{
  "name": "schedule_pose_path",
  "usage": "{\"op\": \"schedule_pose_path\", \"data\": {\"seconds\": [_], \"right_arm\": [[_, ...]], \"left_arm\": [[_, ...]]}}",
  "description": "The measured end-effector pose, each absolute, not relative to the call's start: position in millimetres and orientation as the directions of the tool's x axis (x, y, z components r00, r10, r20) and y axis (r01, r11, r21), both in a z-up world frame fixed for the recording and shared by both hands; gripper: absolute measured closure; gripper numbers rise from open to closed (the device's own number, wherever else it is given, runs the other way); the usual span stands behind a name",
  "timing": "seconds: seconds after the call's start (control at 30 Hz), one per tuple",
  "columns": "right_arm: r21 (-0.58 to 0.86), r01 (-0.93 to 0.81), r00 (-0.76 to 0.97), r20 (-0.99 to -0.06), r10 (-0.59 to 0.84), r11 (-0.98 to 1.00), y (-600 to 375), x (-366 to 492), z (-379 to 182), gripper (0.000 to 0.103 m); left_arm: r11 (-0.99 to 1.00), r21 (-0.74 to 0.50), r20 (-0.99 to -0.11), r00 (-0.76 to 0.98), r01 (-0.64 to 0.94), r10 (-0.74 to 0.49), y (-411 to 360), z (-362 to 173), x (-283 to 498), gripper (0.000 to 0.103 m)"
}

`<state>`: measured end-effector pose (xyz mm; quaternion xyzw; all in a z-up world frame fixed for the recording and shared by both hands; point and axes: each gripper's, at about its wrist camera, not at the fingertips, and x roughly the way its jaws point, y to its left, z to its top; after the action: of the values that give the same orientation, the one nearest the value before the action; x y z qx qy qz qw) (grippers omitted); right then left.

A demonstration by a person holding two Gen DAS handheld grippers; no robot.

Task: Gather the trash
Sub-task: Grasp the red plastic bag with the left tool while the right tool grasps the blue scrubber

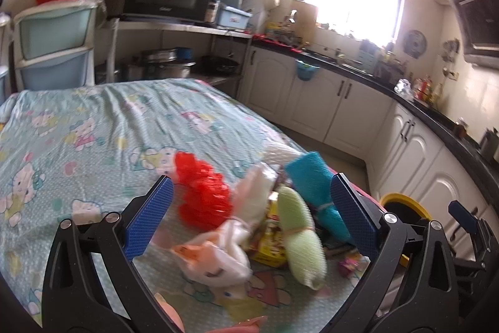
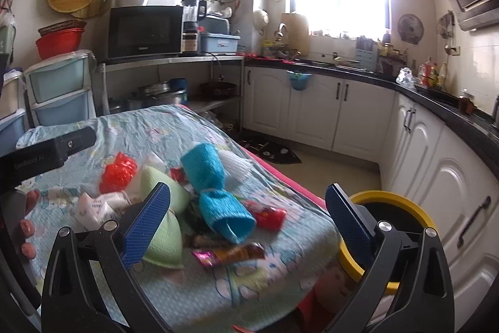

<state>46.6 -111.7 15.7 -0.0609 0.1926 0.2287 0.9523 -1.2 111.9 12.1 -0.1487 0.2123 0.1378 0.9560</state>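
A yellow-rimmed bin [image 2: 389, 208] with a dark inside stands on the floor off the table's [image 2: 218, 286] edge, just behind the right finger of the right tongs [image 2: 248, 220]; what it holds cannot be made out. The left tongs [image 1: 251, 217] gape wide and grip nothing, and the right tongs are likewise spread wide and empty. The trash lies in a loose heap on the cartoon-print cloth, between and just ahead of both pairs of fingers. In it: one red crinkled mesh [image 1: 202, 192] near the left finger of the left tongs, one white plastic wrapper [image 1: 218, 255] low between those fingers, one pale green roll [image 1: 299, 236] at the middle, one blue roll [image 1: 315, 186] tied round its waist against the right finger, and one yellow printed pack [image 1: 269, 248] under the green roll, its print too blurred to read. From the right tongs, one foil bar wrapper [image 2: 227, 255] lies nearest, and one red packet [image 2: 268, 216] sits just right of the blue roll's open end. The other tool's black body at far left reads "GenRobot.AI" [image 2: 29, 159]. Beyond the table, one black microwave [image 2: 143, 31] sits on a shelf; its small label is unreadable.
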Motion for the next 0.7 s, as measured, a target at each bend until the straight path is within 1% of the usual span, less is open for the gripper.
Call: {"op": "schedule_pose_path", "data": {"seconds": [0.17, 0.33, 0.43, 0.57, 0.6, 0.63, 0.7], "right_arm": [[-0.019, -0.512, 0.779, -0.432, 0.455, 0.859, -89, 73, 22, 0.006], [0.005, -0.556, 0.721, -0.495, 0.485, 0.831, -72, 104, 22, 0.006], [0.01, -0.572, 0.686, -0.543, 0.485, 0.82, -62, 123, 16, 0.006], [0.023, -0.603, 0.611, -0.629, 0.48, 0.798, -44, 155, 1, 0.007], [0.026, -0.605, 0.603, -0.638, 0.479, 0.796, -42, 160, -2, 0.007], [0.045, -0.616, 0.573, -0.66, 0.486, 0.787, -38, 169, -8, 0.009], [0.084, -0.632, 0.523, -0.688, 0.504, 0.771, -32, 181, -15, 0.021]], "left_arm": [[0.89, -0.258, -0.476, 0.851, -0.376, 0.222, 140, 10, 6, 0.011], [0.863, -0.275, -0.515, 0.823, -0.423, 0.239, 165, 7, 18, 0.011], [0.855, -0.288, -0.539, 0.811, -0.431, 0.227, 178, 3, 28, 0.011], [0.837, -0.326, -0.605, 0.777, -0.44, 0.173, 193, -9, 50, 0.011], [0.835, -0.326, -0.621, 0.766, -0.444, 0.165, 194, -12, 55, 0.011], [0.834, -0.323, -0.638, 0.754, -0.447, 0.157, 196, -16, 60, 0.011], [0.834, -0.313, -0.671, 0.727, -0.455, 0.145, 198, -23, 70, 0.011]]}}
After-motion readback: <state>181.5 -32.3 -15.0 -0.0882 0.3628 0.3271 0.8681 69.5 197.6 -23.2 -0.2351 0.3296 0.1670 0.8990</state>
